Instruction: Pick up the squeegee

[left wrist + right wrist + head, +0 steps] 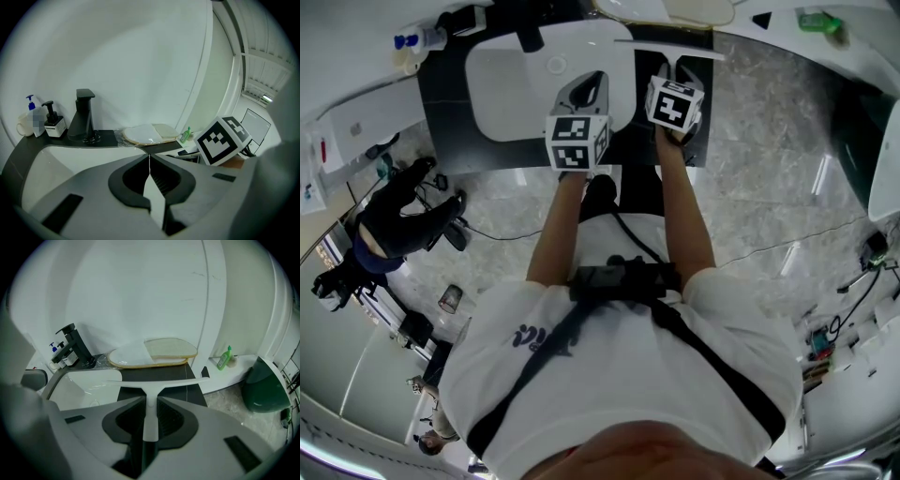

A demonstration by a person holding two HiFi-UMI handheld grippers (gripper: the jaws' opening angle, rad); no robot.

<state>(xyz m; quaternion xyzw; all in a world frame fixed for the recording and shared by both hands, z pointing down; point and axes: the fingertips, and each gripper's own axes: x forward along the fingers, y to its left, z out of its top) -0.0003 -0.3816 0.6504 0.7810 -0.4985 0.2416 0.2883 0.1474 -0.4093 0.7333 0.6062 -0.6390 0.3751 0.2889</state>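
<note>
A white squeegee (pixel 158 381) lies over the dark countertop (pixel 183 373) just right of the sink, its blade crosswise and its handle pointing back towards me. My right gripper (pixel 150 399) is shut on that handle, with the pads pressing it from both sides. In the head view the squeegee blade (pixel 670 49) shows just beyond the right gripper (pixel 677 73). My left gripper (pixel 149 157) hovers over the sink, shut, its tips touching with nothing between them. The left gripper (pixel 587 86) sits left of the right one in the head view.
A white sink (pixel 511 89) is set in the dark counter, with a black faucet (pixel 83 117) behind it. Pump bottles (pixel 52 124) stand at the far left. Wrapped slippers (pixel 154 352) lie behind the squeegee. A green bottle (pixel 225 357) and a dark green bin (pixel 265 390) are to the right.
</note>
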